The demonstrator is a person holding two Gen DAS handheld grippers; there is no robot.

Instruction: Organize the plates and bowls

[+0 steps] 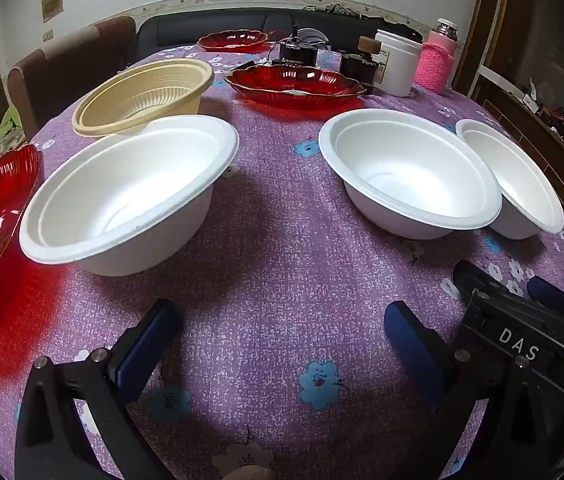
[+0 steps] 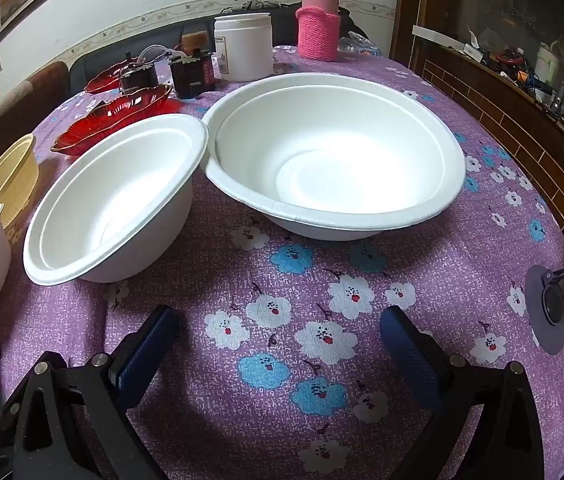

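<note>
Both of my grippers, left gripper (image 1: 282, 332) and right gripper (image 2: 277, 332), gape fully wide above the floral tablecloth (image 1: 282, 240), holding nothing. 3 empty white bowls (image 1: 129, 196) sit ahead, 2 of them touching, beside a beige bowl (image 1: 145, 96) and red glass plates (image 1: 298, 82).

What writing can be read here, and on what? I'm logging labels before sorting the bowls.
"DAS": white letters on the right gripper body, seen by the left camera.
White jar label: too small to read.
Dark box label: blurred, unreadable.
Bowls and plates: no writing visible.
</note>
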